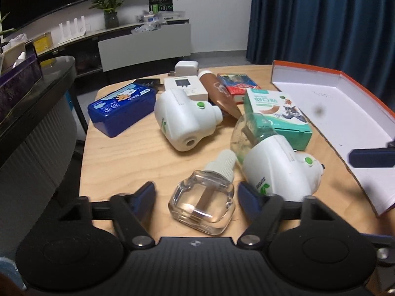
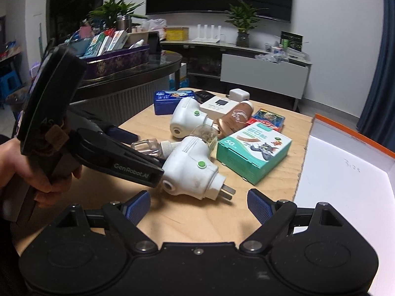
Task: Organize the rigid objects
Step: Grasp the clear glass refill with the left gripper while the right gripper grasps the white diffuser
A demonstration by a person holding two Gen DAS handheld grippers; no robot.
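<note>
Sorting barely begun: the orange-edged tray [image 1: 333, 93] on the right lies empty while everything sits on the worktop [image 1: 128, 157].

The left hand-held gripper [image 1: 197, 194] straddles the clear refill bottle [image 1: 202, 199] at the near edge, jaws not yet pressing on it. The right hand-held gripper [image 2: 198, 204] hangs open over bare wood, holding nothing. Two white plug-in heaters [image 1: 185, 120], the teal plaster box [image 1: 276, 116], blue case [image 1: 121, 108], brown tube [image 1: 219, 93] and small boxes farther back all wait to be moved.
</note>
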